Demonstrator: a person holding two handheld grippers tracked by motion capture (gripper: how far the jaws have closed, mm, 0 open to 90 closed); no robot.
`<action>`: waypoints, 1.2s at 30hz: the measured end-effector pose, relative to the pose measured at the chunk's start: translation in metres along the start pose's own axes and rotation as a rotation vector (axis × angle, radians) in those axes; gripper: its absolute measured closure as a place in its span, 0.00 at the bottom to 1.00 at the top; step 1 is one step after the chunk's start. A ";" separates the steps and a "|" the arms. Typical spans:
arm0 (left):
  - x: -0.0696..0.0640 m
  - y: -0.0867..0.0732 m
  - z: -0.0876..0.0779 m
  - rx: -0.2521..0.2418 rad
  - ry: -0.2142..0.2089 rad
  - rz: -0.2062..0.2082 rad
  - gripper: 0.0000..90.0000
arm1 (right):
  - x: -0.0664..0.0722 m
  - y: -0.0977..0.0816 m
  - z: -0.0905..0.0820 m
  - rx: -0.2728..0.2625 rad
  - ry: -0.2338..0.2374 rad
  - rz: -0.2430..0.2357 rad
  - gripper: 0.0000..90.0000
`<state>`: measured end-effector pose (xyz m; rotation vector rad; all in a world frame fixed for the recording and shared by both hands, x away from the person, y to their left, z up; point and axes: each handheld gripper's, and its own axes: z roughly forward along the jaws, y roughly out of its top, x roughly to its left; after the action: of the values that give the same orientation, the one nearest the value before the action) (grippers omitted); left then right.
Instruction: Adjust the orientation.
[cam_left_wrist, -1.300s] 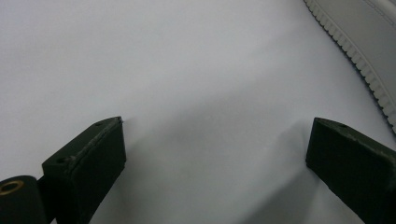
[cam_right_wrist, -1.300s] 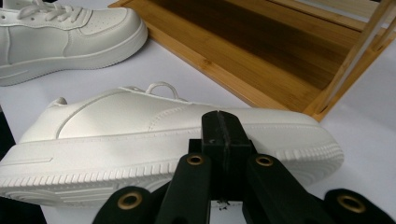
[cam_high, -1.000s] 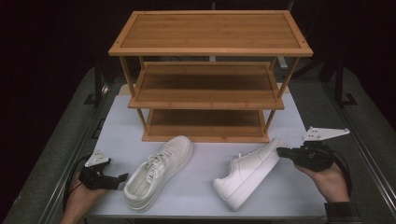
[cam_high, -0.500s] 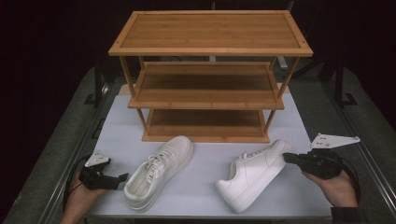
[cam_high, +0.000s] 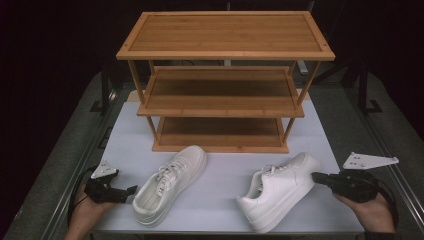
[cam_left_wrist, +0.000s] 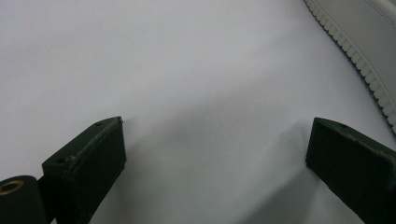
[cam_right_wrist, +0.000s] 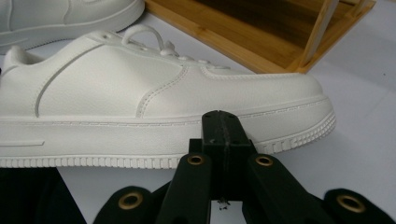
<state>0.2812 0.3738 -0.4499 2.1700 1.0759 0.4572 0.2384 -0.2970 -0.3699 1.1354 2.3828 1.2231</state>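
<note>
High view, right gripper (cam_high: 316, 176) level, jaws closed empty against right sneaker (cam_high: 277, 189), left gripper (cam_high: 131, 190) jaws wide, empty

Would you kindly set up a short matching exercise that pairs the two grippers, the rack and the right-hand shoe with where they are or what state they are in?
Things:
1. left gripper
2. right gripper
3. wooden rack
4. right shoe

States or places:
A. three tiers, standing at the back of the white mat
B. jaws shut, tip at the shoe's sole
C. jaws open, nothing between them
D. lying on the mat, toe toward the rack

Pairs: 1-C, 2-B, 3-A, 4-D
</note>
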 end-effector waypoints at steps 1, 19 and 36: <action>0.000 0.000 0.000 0.000 0.000 0.000 0.05 | 0.000 -0.003 -0.001 0.006 0.000 0.005 1.00; 0.000 0.000 0.000 0.002 -0.001 0.000 0.05 | -0.011 -0.052 -0.009 -0.015 0.031 0.036 1.00; 0.000 0.000 0.000 0.002 0.000 0.003 0.05 | -0.025 -0.072 0.011 0.016 0.064 0.055 1.00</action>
<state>0.2811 0.3739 -0.4499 2.1734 1.0740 0.4575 0.2222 -0.3337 -0.4359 1.1911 2.4271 1.2785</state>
